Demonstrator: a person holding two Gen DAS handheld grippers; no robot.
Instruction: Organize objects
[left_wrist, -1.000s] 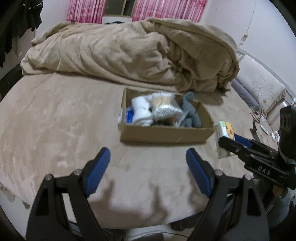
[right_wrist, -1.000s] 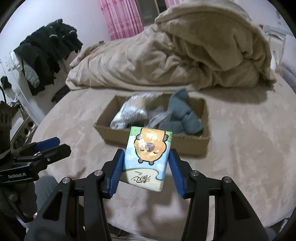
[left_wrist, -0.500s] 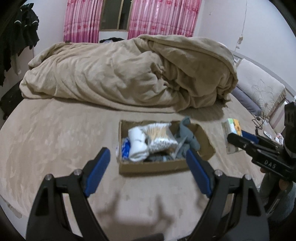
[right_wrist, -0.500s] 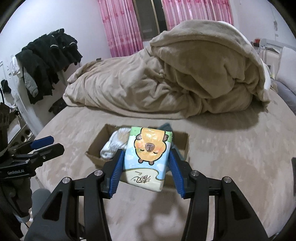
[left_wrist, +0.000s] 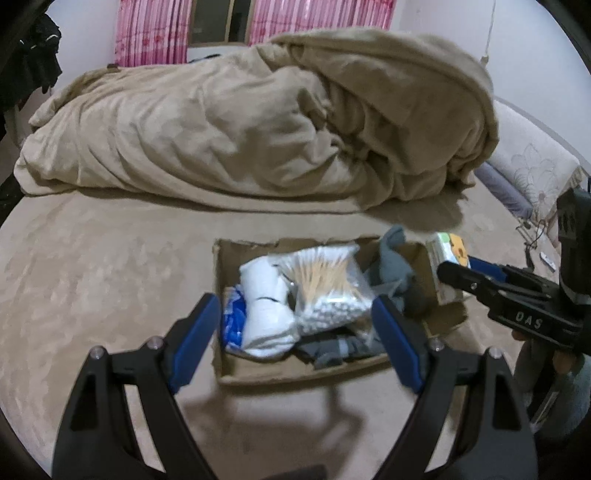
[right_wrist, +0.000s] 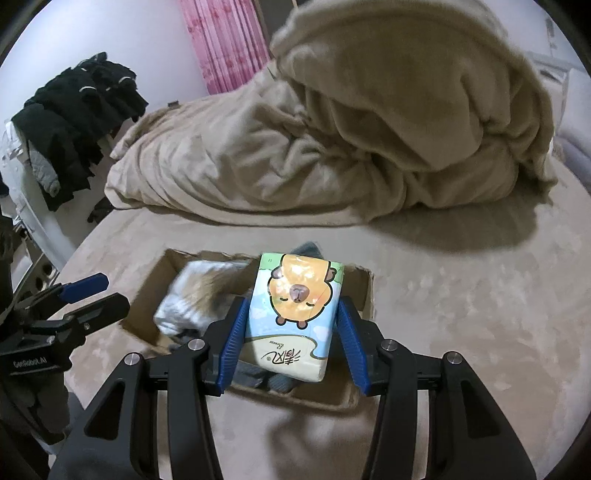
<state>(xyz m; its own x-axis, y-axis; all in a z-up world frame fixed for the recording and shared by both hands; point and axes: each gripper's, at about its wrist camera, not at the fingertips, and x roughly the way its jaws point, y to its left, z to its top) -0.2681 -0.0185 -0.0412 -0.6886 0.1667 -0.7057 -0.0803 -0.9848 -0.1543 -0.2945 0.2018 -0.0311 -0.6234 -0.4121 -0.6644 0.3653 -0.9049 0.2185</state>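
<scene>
We have the tissue pack (right_wrist: 295, 314), a soft plastic-wrapped block with a cartoon bear on its face, pinched across its 2 long sides between the blue fingers (right_wrist: 233, 343) of the right gripper (right_wrist: 293, 345). It hangs above the right end of the cardboard box (right_wrist: 360, 295), not yet resting on anything. We judge it light and squashy: the wrap looks glossy and could slip, so a hold across the narrow width near the middle, as now, suits it best, with only enough squeeze to dent the wrap.

In the box (left_wrist: 258, 373) lie a white roll (left_wrist: 266, 310), a clear bag of cotton swabs (left_wrist: 325, 288), a blue packet (left_wrist: 232, 321) and grey fabric (left_wrist: 395, 266), all soft, so the pack should settle on them without harm.

Our left gripper (left_wrist: 297, 332) has its fingers spread wide and holds nothing, poised over the near side of the box. The box sits on the bed (left_wrist: 92, 258), with a heaped beige duvet (left_wrist: 258, 122) behind it.
</scene>
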